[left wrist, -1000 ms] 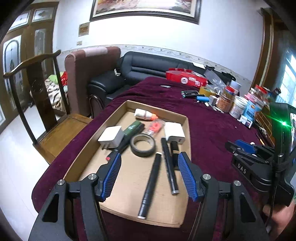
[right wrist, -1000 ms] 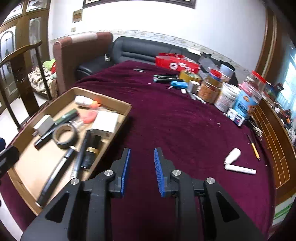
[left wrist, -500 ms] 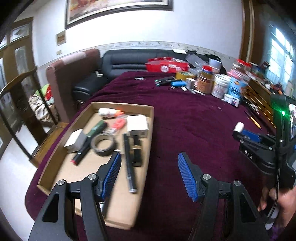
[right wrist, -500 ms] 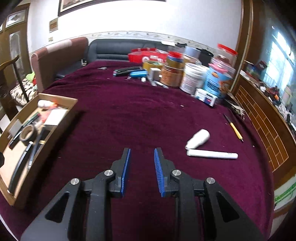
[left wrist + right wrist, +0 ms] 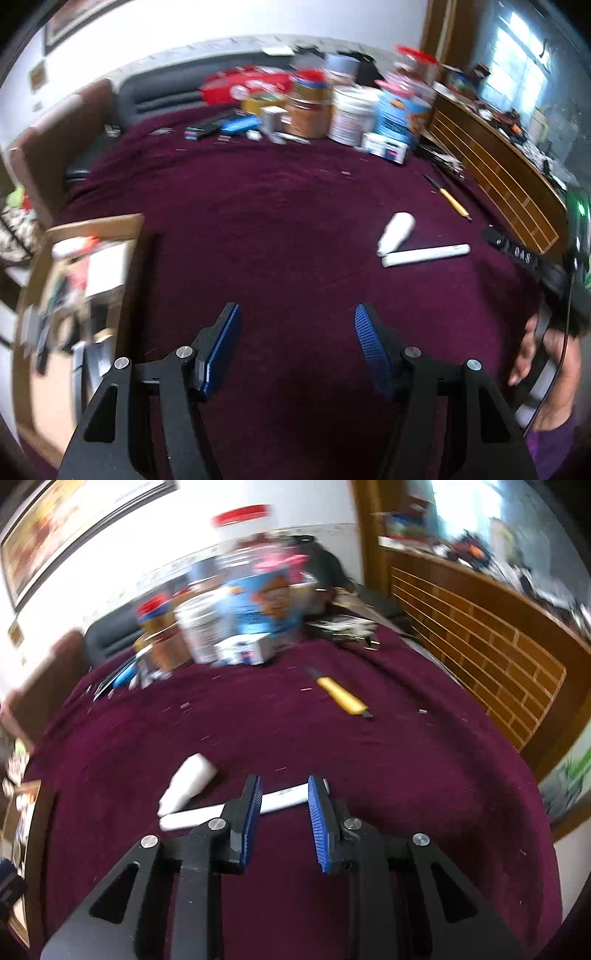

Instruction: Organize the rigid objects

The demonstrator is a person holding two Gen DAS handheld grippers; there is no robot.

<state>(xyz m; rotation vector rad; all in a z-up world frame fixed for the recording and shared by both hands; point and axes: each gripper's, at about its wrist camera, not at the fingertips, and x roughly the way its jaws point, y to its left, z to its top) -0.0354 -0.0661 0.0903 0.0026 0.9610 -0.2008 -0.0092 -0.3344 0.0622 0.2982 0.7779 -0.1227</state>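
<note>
Two smooth, seemingly plastic white cylinders (image 5: 243, 806)

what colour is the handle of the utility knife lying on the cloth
Yellow, with a dark tip; the slim utility knife shows best in the right wrist view.

Maroon-clothed table (image 5: 280, 236): cardboard tray (image 5: 107, 225), white marker (image 5: 424, 254), white bottle (image 5: 397, 232), yellow knife (image 5: 341, 698).

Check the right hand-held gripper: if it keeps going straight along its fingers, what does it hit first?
Most likely the long white marker, which lies crosswise on the maroon cloth right between the open fingers of the right hand-held gripper. The stubby white tube sits off to the left, outside that line. Depth is uncertain.
</note>
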